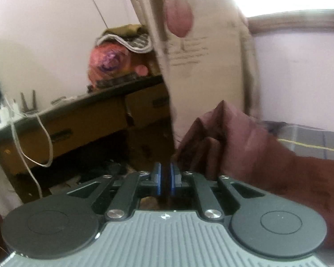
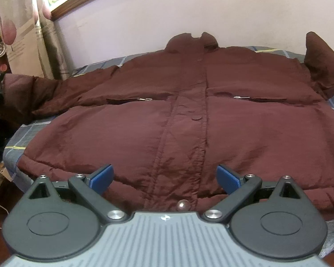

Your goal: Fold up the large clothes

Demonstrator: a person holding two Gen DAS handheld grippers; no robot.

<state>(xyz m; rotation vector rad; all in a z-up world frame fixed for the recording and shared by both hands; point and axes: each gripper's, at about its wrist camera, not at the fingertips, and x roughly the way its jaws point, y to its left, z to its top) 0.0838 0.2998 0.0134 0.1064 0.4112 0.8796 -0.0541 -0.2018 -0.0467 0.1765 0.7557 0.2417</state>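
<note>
A large maroon puffer jacket [image 2: 167, 115] lies front-up and spread flat on a bed with a checked sheet [image 2: 17, 146], collar at the far wall. My right gripper [image 2: 164, 175] is open over the jacket's bottom hem at the front placket, holding nothing. The right sleeve [image 2: 322, 66] is bent upward at the far right. The left sleeve [image 2: 33, 89] reaches over the bed's left edge. In the left wrist view, my left gripper [image 1: 164, 178] has its blue pads pressed together, right beside the sleeve's bunched cuff [image 1: 222, 138]; whether cloth is pinched between them is hidden.
A cream curtain with pink prints [image 1: 200, 44] hangs just past the left gripper. A dark shelf [image 1: 78, 102] with cables, cardboard boxes [image 1: 62, 129] beneath and a pile of cloth bundles [image 1: 113, 60] stands at the left. A pale wall [image 2: 189, 11] runs behind the bed.
</note>
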